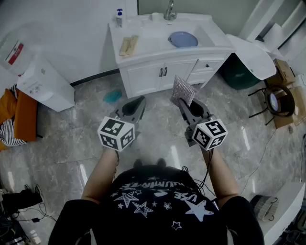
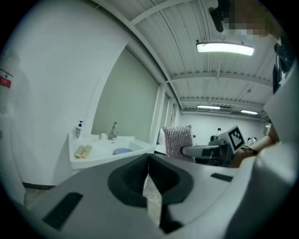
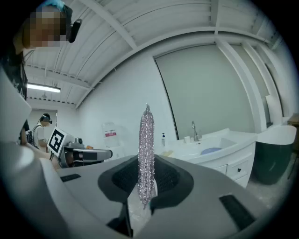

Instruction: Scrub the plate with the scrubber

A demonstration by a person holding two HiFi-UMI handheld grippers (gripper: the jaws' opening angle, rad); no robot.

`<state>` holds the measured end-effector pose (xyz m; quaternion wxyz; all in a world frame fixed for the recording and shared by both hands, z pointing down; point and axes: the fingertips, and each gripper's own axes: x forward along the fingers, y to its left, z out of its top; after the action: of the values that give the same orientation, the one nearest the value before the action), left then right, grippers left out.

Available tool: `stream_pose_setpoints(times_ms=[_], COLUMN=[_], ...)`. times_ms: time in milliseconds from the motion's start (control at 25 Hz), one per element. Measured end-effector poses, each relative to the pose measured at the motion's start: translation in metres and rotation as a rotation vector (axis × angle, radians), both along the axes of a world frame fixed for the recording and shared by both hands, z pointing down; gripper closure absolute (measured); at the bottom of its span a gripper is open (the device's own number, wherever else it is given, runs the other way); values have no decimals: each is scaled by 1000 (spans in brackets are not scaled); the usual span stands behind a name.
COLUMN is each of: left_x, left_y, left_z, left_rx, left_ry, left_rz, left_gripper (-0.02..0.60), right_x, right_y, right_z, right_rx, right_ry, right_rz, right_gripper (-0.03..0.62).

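A blue plate (image 1: 182, 39) lies in the white sink (image 1: 203, 33) ahead; it shows small in the left gripper view (image 2: 122, 151) and the right gripper view (image 3: 210, 151). My right gripper (image 1: 183, 102) is shut on a silvery mesh scrubber (image 1: 184, 91), which stands edge-on between its jaws (image 3: 146, 154) and appears flat in the left gripper view (image 2: 178, 142). My left gripper (image 1: 139, 101) is shut with nothing in it (image 2: 148, 161). Both grippers hang above the floor, well short of the cabinet.
The white vanity cabinet (image 1: 160, 72) carries a tap (image 1: 169, 10), a soap bottle (image 1: 119, 17) and two tan sponges (image 1: 128, 45). A teal cloth (image 1: 113, 96) lies on the floor left of it. A dark green bin (image 1: 239, 72) and a white lid stand right.
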<state>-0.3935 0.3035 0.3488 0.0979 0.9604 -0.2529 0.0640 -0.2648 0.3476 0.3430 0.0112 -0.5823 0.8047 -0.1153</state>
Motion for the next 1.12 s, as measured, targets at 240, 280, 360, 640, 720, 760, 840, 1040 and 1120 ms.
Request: stream_pose_setpoints(times_ms=[240, 280, 360, 640, 720, 760, 840, 1040, 1120], left_x=[2, 3, 3, 6, 8, 11, 17, 38, 48], left_y=[-1, 0, 3, 16, 22, 25, 29, 36, 40], left_z=[-1, 0, 0, 10, 16, 18, 21, 31, 35], left_rx=[4, 1, -2, -16, -31, -34, -39, -50, -57], left_ry=[0, -1, -6, -29, -32, -35, -40, -51, -49], left_rz=[1, 0, 1, -7, -14, -18, -22, -26, -26], left_gripper=[565, 565, 565, 565, 565, 565, 565, 565, 565], right_x=[-8, -8, -7, 0, 4, 7, 13, 35, 47], right_y=[-7, -7, -5, 6, 11, 14, 19, 27, 31], right_z=[-6, -6, -4, 9, 13, 15, 17, 22, 22], right_rx=[2, 0, -8, -36, -41, -43, -45, -46, -33], right_ry=[-18, -18, -18, -25, -29, -32, -41, -72, -93], right_rz=[-9, -7, -3, -11, -15, -18, -28, -44, -42], right_gripper=[513, 513, 511, 513, 513, 513, 513, 511, 511])
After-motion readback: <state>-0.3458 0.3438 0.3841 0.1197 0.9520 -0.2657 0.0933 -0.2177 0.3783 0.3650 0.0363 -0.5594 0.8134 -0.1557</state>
